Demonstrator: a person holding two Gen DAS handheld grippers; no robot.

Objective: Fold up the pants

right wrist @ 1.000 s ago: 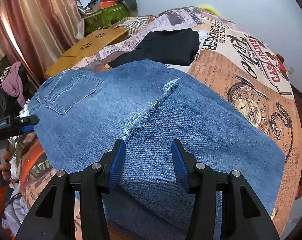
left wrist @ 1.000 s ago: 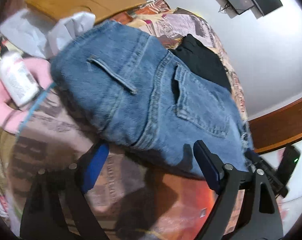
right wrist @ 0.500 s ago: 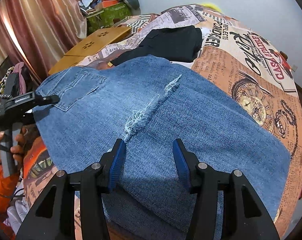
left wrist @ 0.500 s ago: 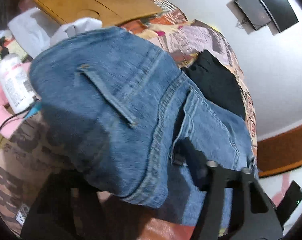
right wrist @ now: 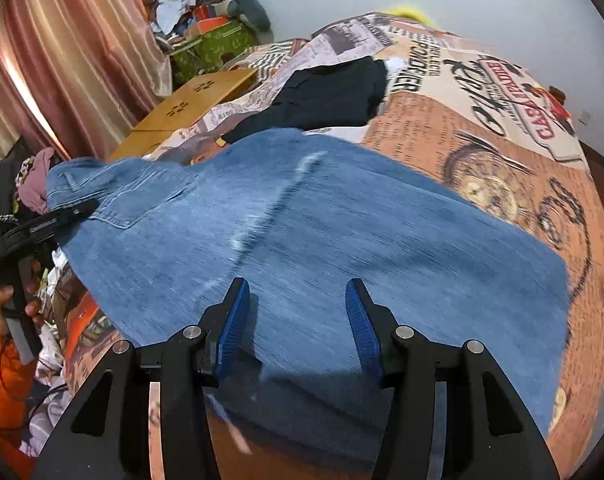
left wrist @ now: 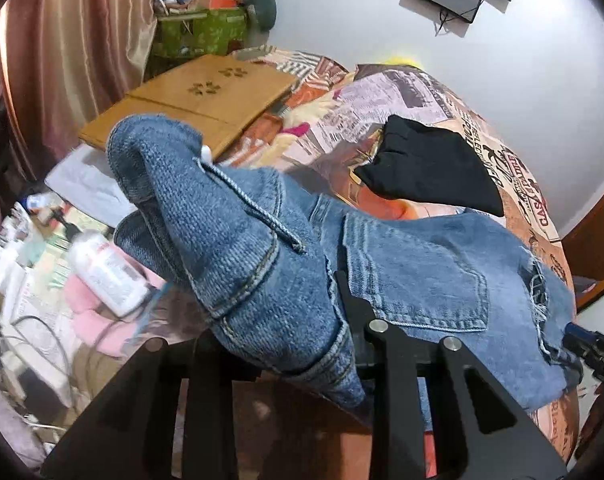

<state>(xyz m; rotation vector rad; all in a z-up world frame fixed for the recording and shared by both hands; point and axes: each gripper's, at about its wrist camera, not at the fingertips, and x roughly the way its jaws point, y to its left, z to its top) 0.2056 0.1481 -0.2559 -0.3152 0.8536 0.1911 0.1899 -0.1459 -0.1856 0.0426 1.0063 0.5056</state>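
Legibly, "CASA" on bedspread (right wrist: pixel 482 128), left tool (left wrist: pixel 302 320) closing on jeans (left wrist: pixel 261 264)

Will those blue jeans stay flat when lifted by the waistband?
Probably not. The jeans already bunch and droop around the closing left gripper, so they look floppy. Thick denim, likely heavyish; the rest should drag across the bedspread.

The left wrist camera is sitting just behind the left claw (left wrist: pixel 302 320), looking steeply down and very close onto the jeans (left wrist: pixel 422 272) at the waistband end, with the bed (left wrist: pixel 422 92) beyond. The right wrist camera is looking down along the right claw (right wrist: pixel 297 324) over the leg end. Both views are sharing the jeans, the black garment (right wrist: pixel 326 92) and the wooden board (left wrist: pixel 197 100).
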